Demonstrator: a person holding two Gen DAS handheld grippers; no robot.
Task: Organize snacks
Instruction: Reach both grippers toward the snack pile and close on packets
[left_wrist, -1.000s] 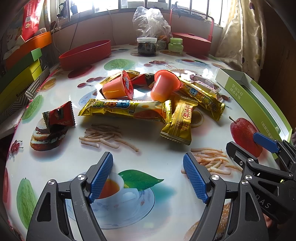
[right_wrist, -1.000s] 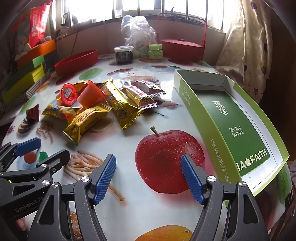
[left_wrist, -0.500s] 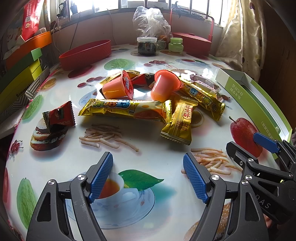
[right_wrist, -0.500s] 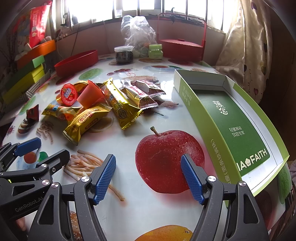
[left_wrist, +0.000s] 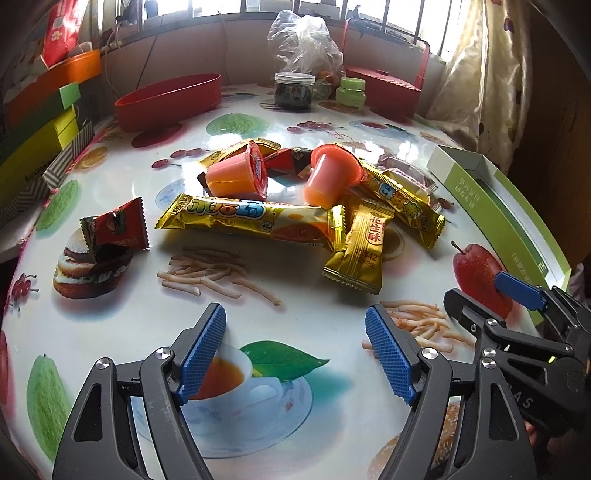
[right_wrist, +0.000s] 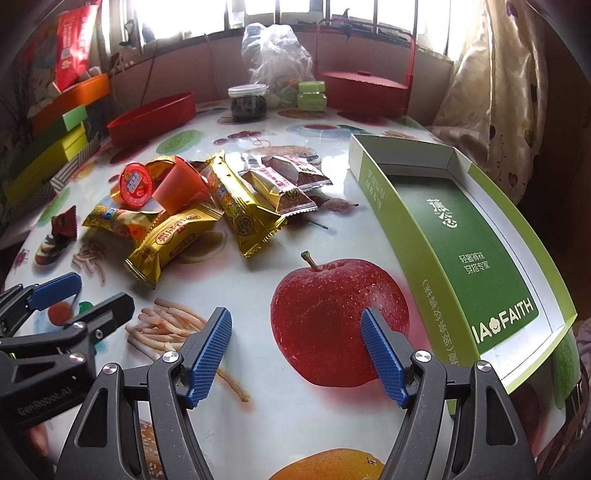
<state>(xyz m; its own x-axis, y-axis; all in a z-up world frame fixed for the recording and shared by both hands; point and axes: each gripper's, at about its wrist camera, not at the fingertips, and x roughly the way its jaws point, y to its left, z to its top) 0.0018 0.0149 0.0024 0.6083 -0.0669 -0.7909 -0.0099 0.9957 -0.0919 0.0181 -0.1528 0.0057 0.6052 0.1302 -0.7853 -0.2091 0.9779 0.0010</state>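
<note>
1. Snacks sit heaped mid-worktop in the left wrist view: a long yellow bar lies across the front, a gold peanut-candy packet leans on its right end, and two orange jelly cups lie tipped on their sides behind. A red wrapper lies apart to the left. Wrappers at the back of the heap are partly buried, so I can't name them. The left claw hangs over the printed teacup, spread wide with nothing between its blue pads. The right claw pokes in from the right edge, its body cut off. The green box shows only as a sliver at the right rim.

2. From the right wrist view, the right claw hovers over the printed apple, also spread wide and empty. The green box lies open just to the right, its near corner hidden behind the claw's arm. The heap lies to the left, with the yellow bar mostly covered by the gold peanut-candy packet. The left claw enters at lower left, its fingers apart. A red bowl, dark jar and red basket stand at the far edge under glaring windows.
</note>
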